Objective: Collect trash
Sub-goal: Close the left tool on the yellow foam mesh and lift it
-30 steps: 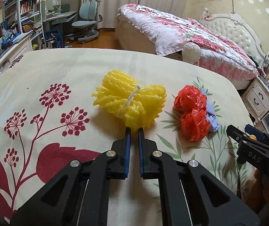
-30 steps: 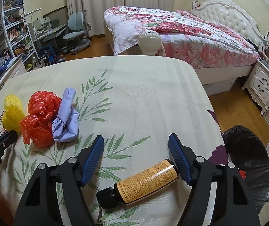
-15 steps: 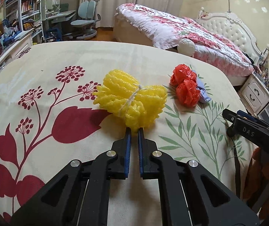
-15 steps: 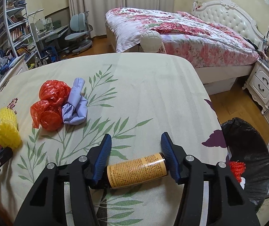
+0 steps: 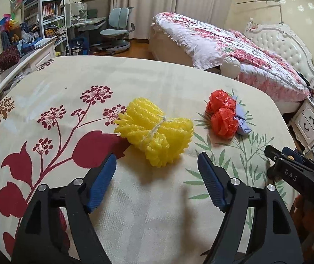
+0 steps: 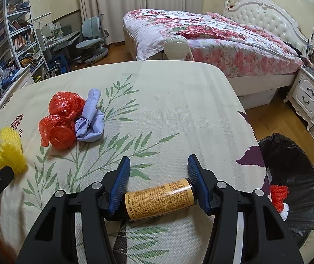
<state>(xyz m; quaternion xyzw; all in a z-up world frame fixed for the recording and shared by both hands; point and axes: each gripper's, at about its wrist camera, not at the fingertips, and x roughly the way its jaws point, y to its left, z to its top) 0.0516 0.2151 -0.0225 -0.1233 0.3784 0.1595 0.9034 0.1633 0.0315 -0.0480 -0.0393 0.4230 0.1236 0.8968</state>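
A yellow foam net bundle [image 5: 154, 129] lies on the flowered tablecloth [image 5: 69, 83]; it also shows in the right wrist view [image 6: 10, 151]. My left gripper [image 5: 157, 182] is open, just short of the bundle, its jaws wide on either side. A crumpled red plastic bag [image 5: 221, 114] and a lilac wad [image 5: 242, 123] lie further right; they also show in the right wrist view as the red bag [image 6: 61, 121] and the lilac wad [image 6: 91, 116]. My right gripper [image 6: 159, 182] is shut on a brown bottle with an orange label [image 6: 159, 199], held endwise between the pads.
A bin with a black liner [image 6: 293, 189] stands on the floor off the table's right edge, with red and white scraps inside. Behind the table are a bed [image 6: 211, 39], a nightstand [image 6: 308, 96], a desk with chair [image 5: 115, 33] and bookshelves [image 5: 44, 13].
My left gripper has opened wide in front of the yellow bundle. My right gripper has closed onto the bottle and lifted it slightly.
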